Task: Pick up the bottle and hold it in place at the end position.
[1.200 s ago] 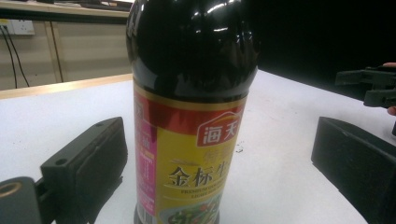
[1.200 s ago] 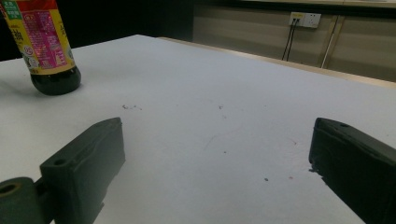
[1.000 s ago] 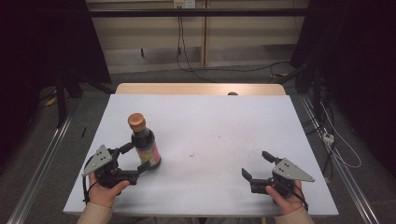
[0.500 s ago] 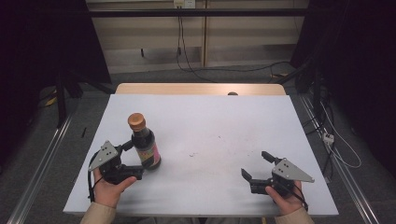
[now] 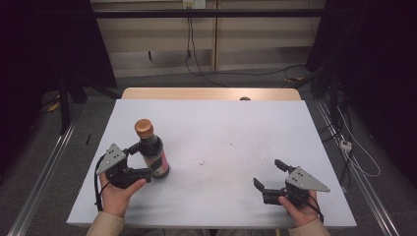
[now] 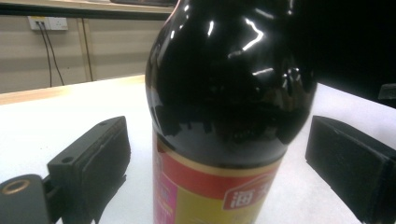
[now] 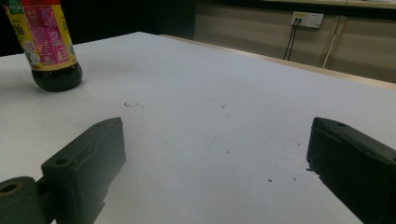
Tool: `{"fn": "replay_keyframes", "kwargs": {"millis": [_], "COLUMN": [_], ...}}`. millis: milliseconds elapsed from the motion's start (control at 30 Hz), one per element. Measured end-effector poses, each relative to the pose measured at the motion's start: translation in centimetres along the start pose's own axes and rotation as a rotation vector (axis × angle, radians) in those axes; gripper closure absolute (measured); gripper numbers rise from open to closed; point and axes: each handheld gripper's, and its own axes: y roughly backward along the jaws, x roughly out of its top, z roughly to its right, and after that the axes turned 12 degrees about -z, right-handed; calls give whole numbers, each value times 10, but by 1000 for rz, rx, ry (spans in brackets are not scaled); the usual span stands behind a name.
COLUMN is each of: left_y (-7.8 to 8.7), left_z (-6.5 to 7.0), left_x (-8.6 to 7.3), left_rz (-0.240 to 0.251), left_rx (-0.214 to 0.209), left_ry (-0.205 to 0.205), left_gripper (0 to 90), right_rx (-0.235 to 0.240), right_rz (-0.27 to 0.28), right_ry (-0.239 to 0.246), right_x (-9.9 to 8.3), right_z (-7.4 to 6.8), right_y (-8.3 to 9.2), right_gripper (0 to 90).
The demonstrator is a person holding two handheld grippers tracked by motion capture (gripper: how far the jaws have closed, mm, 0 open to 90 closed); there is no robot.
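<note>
A dark sauce bottle [image 5: 151, 153] with a brown cap and a red and yellow label stands upright on the white table [image 5: 221, 128], left of the middle. My left gripper [image 5: 146, 160] is open, one jaw on each side of the bottle's lower body. In the left gripper view the bottle [image 6: 224, 93] stands close between the two pads [image 6: 100, 149], with a gap on each side. My right gripper [image 5: 268, 173] rests open near the front right with nothing between its jaws. From the right gripper view the bottle [image 7: 46, 42] is far off at the upper left.
A wooden strip [image 5: 211, 93] runs along the table's far edge, with a small dark knob [image 5: 244, 99] on it. Cables and a wall socket [image 7: 307, 19] lie behind. Faint marks [image 5: 202, 162] dot the table's middle.
My left gripper has crept a little forward, so its jaws reach further around the bottle. The bottle and the right gripper have stayed put.
</note>
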Motion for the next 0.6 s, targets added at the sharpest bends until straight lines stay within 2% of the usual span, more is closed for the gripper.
{"fn": "replay_keyframes", "kwargs": {"millis": [600], "left_y": [-12], "left_z": [2], "left_x": [6], "left_rz": [4], "left_rx": [33], "left_ry": [-8], "left_gripper": [117], "right_rx": [0], "right_rz": [2], "right_ry": [-7], "right_x": [0], "right_z": [1], "right_y": [1], "right_gripper": [42]}}
